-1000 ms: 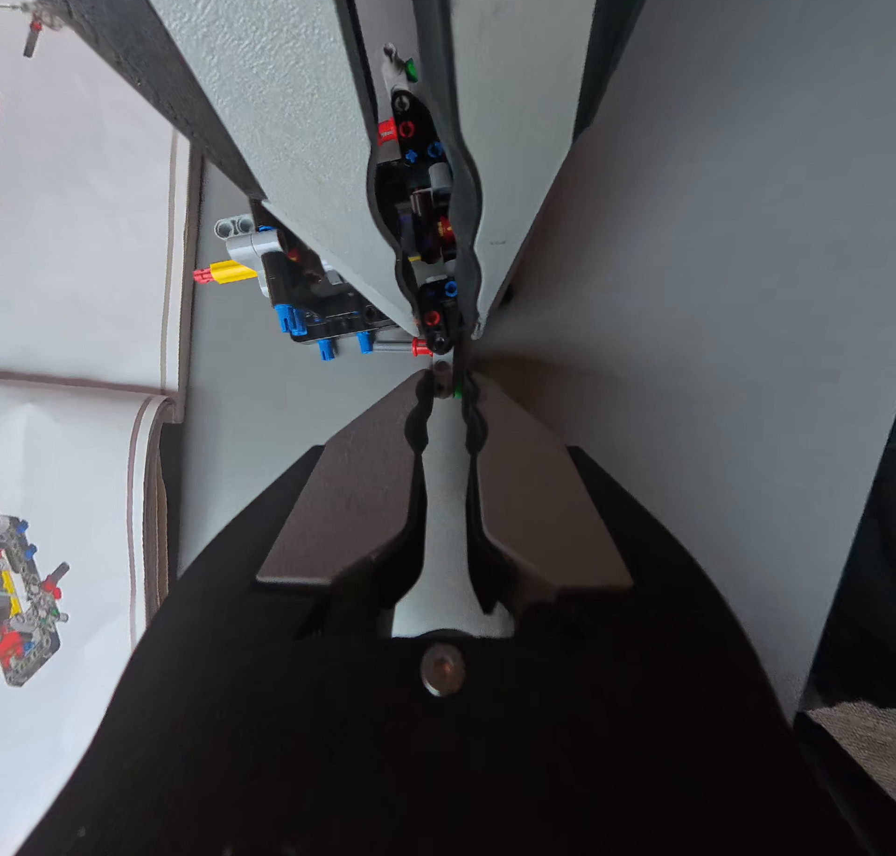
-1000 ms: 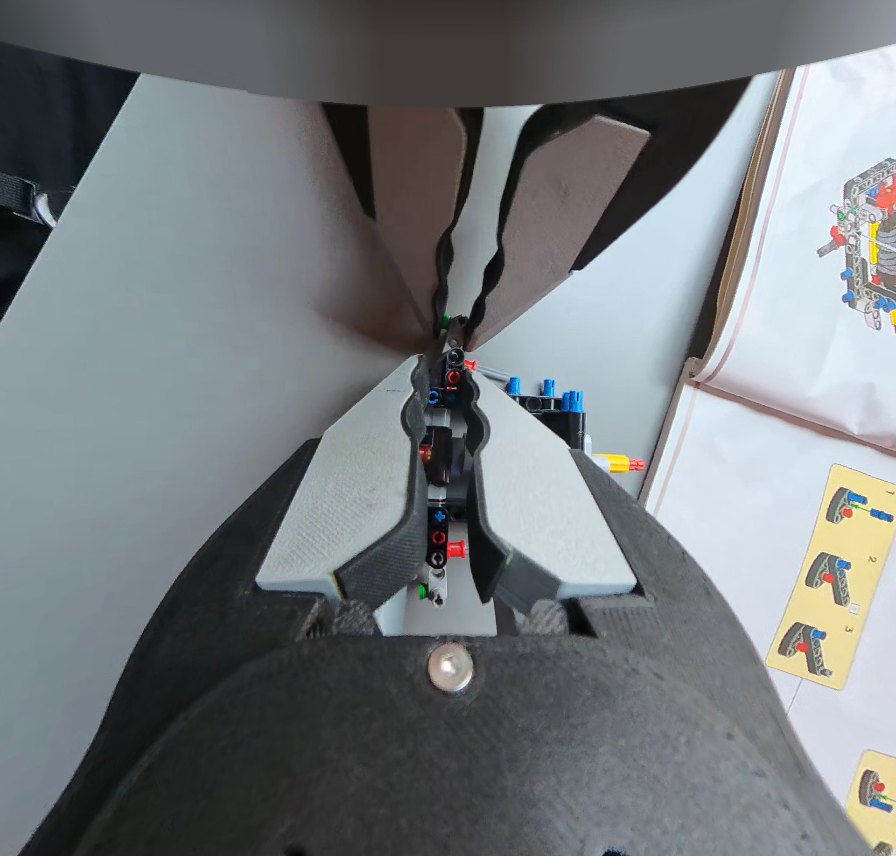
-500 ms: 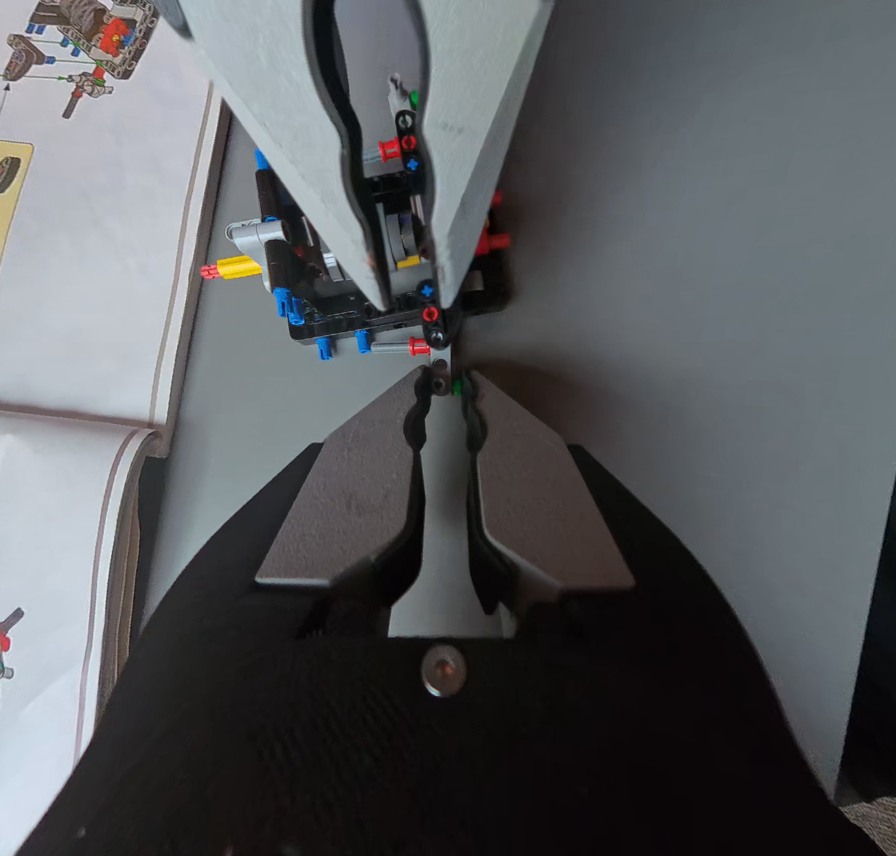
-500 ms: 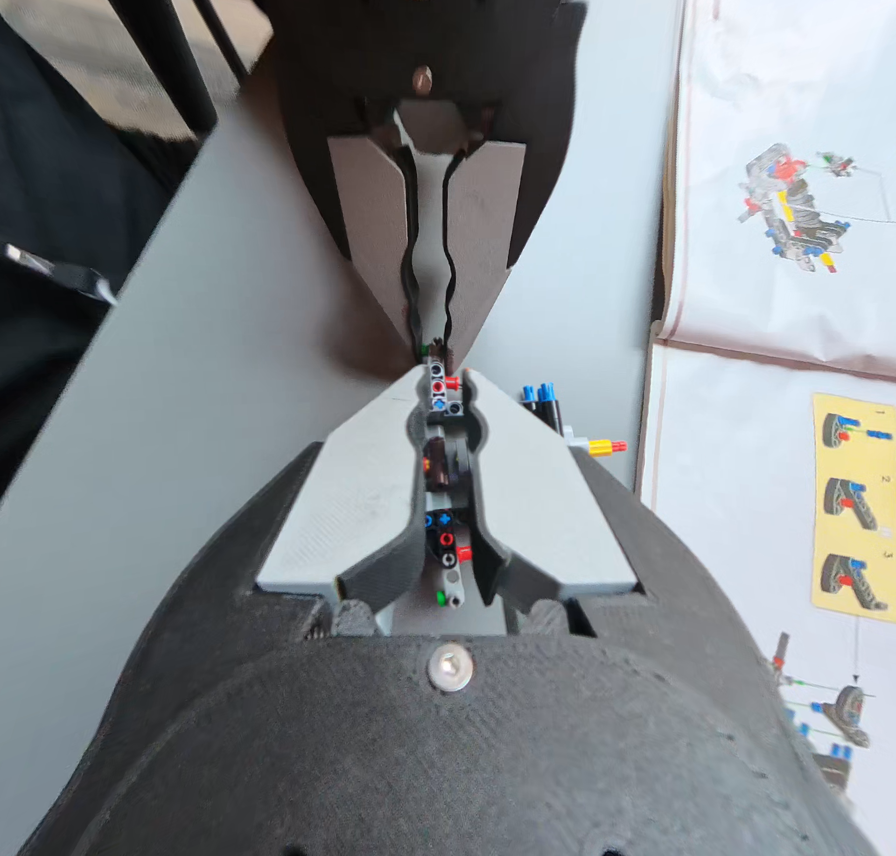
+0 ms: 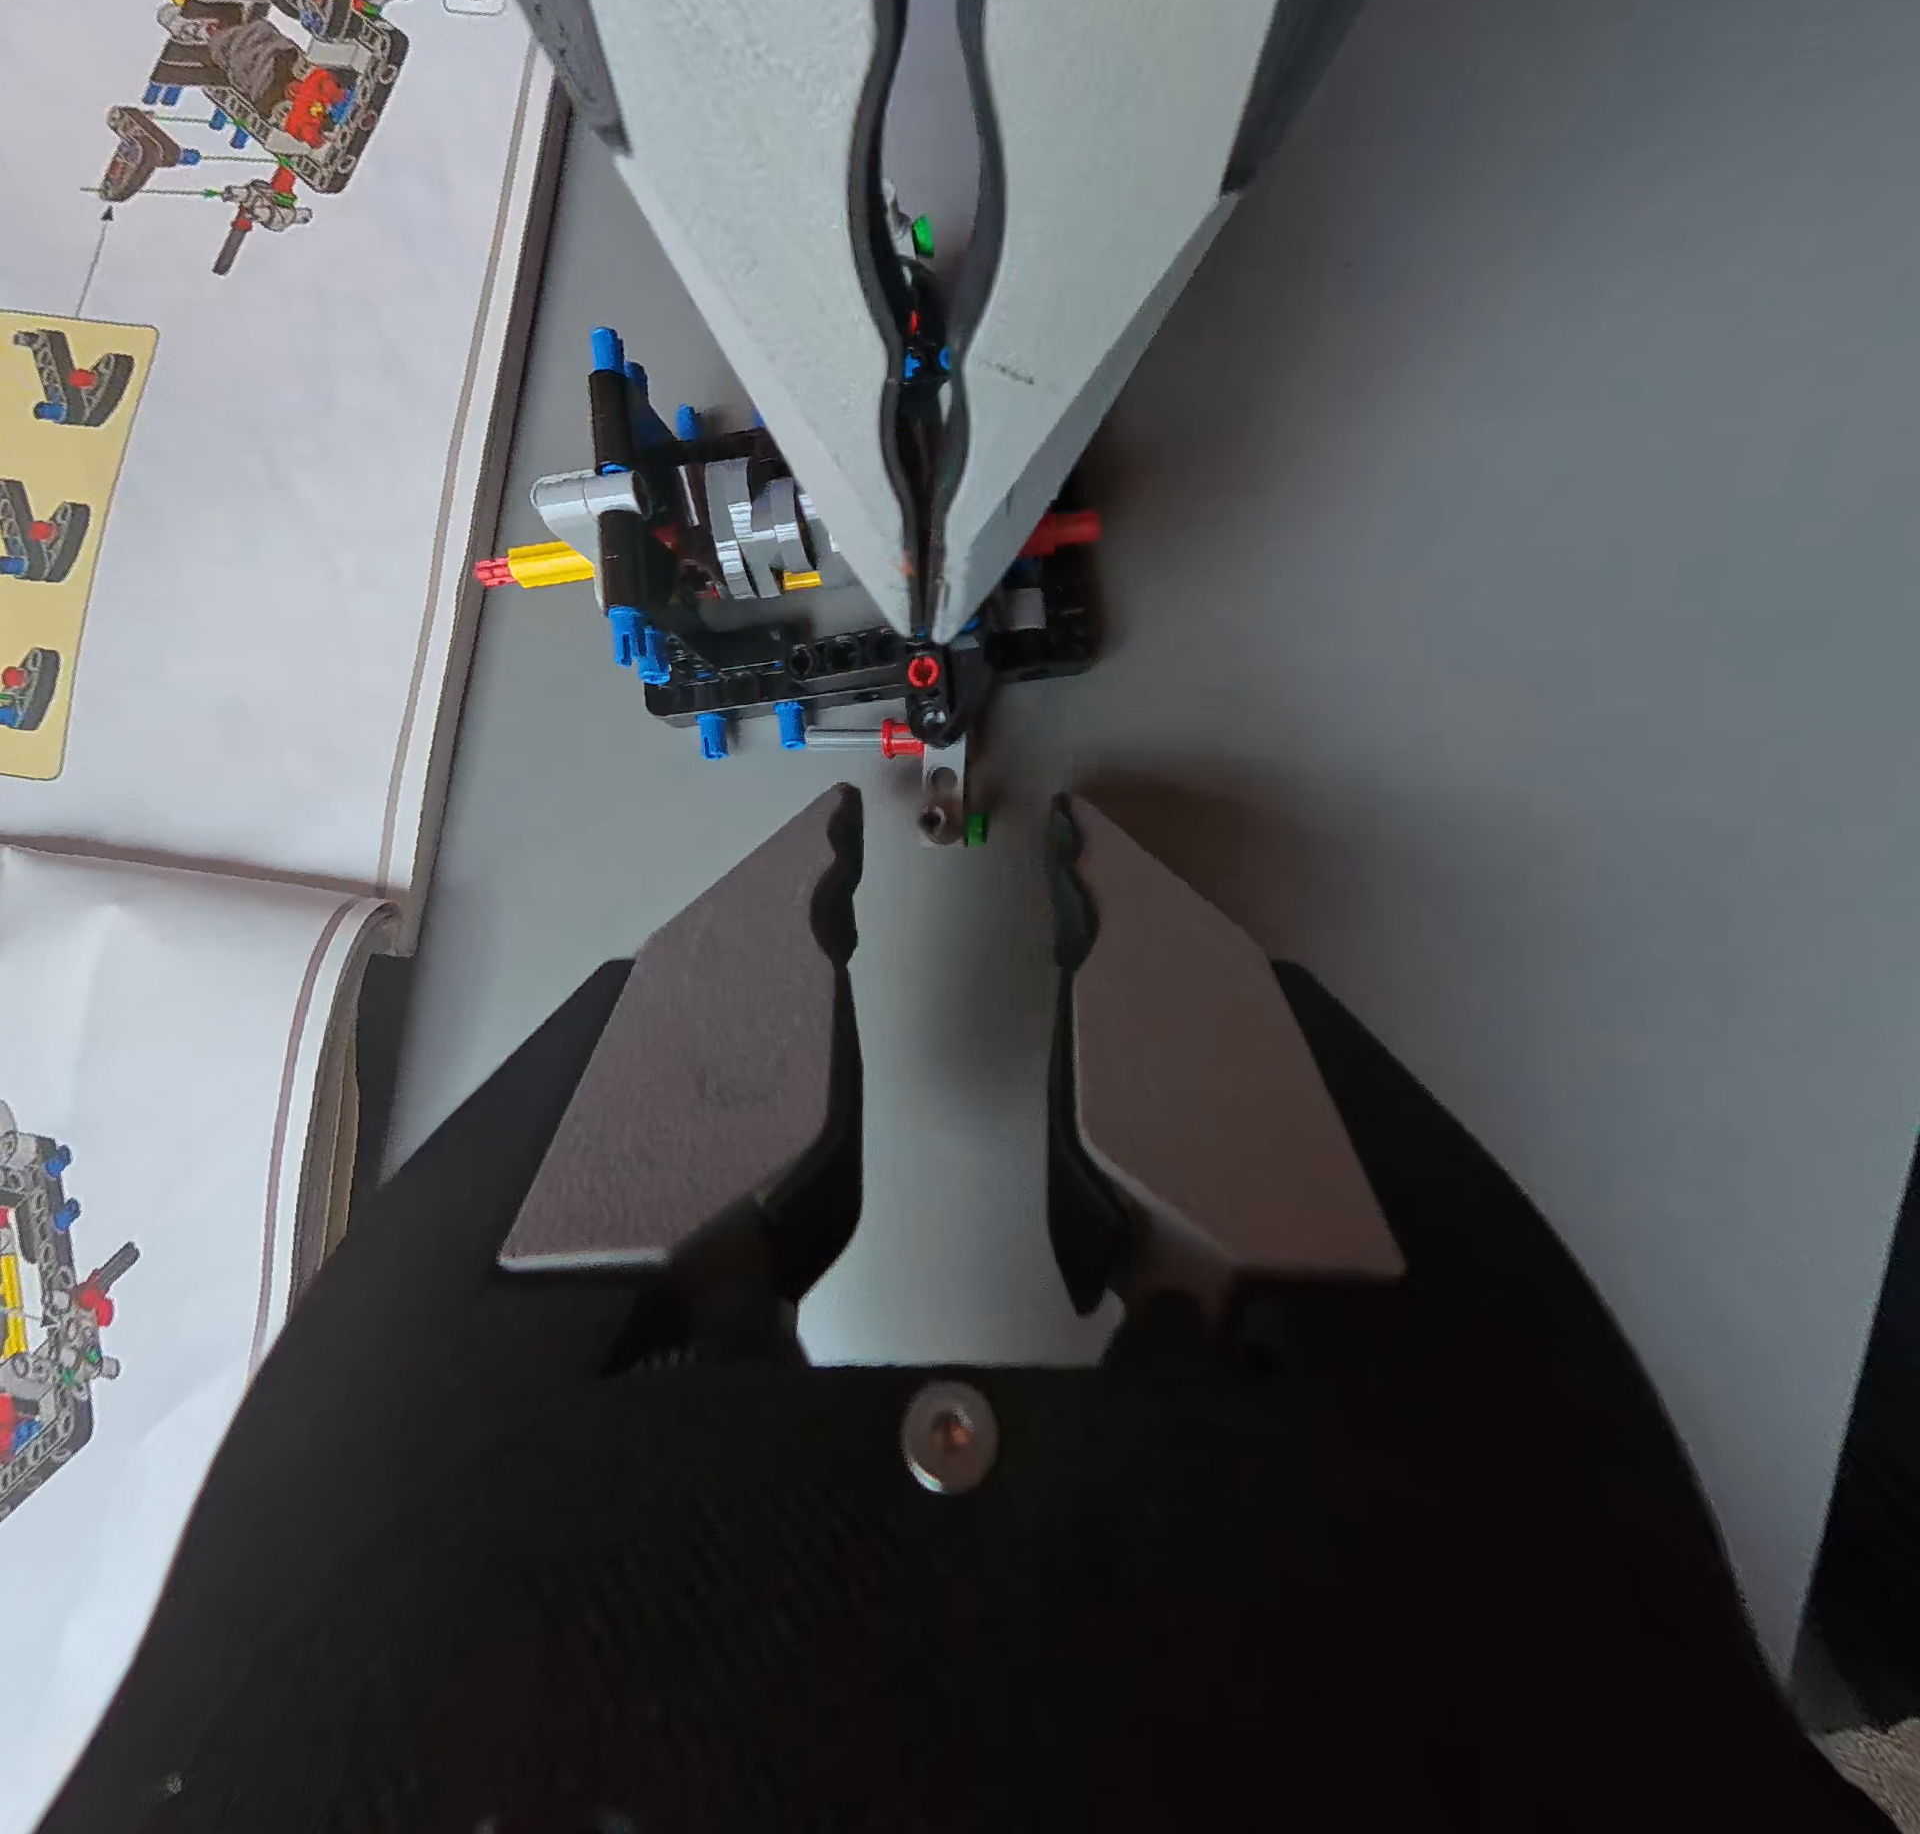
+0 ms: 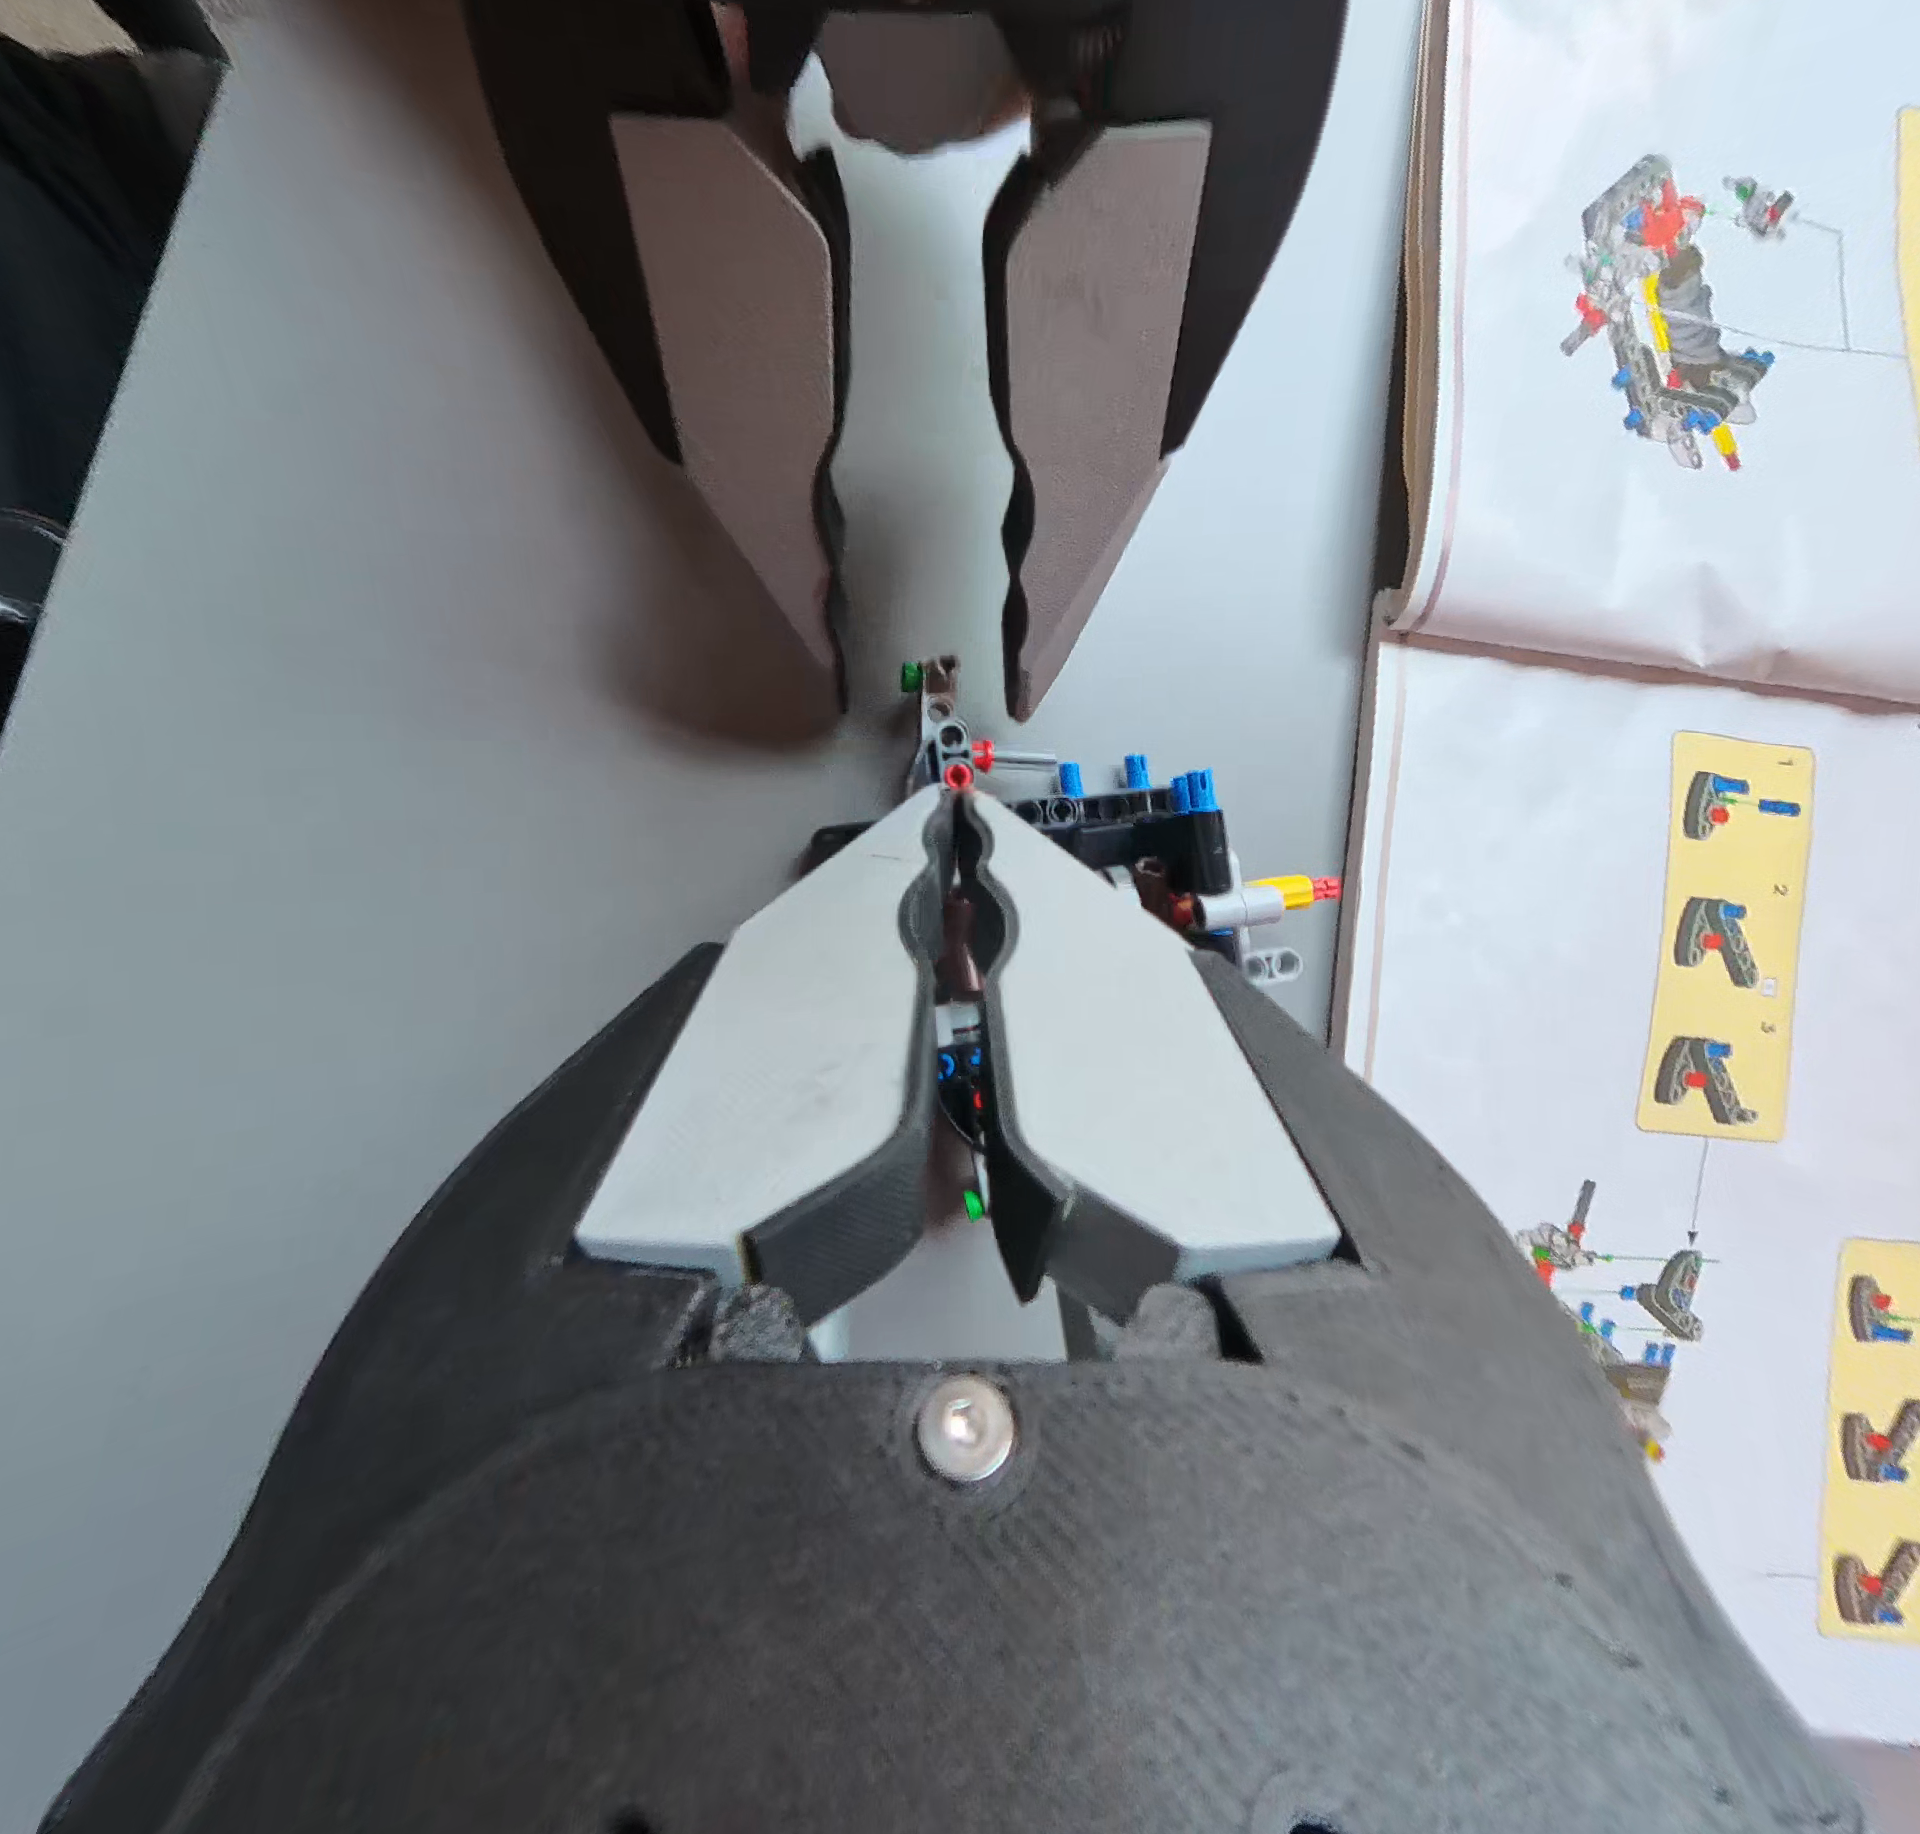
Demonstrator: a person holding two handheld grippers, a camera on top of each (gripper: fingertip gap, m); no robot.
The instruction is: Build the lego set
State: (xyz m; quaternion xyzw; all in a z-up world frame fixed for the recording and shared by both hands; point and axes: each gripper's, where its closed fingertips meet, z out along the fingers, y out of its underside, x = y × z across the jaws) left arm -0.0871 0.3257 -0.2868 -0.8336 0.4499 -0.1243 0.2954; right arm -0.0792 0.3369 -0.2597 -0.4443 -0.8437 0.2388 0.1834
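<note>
Grey-fingered right hand-held gripper (image 6: 961,797) is clamped tight on the lego assembly (image 5: 831,631) resting on the grey worktop (image 5: 1455,641), w/ the brown-fingered left hand-held gripper (image 5: 951,818) spread wide, gripping nothing, just short of the assembly's small grey link w/ green pin (image 5: 951,808), instruction booklet (image 6: 1662,434) alongside.

Glossy plastic lego assembly (image 5: 790,631); matt, smooth grey table (image 5: 1507,641); paper instruction booklet (image 5: 260,537); rough-textured, matt left claw (image 5: 954,828).

The lego assembly (image 5: 831,600) sits on the table (image 5: 1455,641), between the two grippers, which face each other tip to tip. The open instruction booklet (image 5: 260,496) lies on the table just beside it, on the left gripper's (image 5: 951,828) left and the right gripper's (image 6: 961,808) right.
</note>
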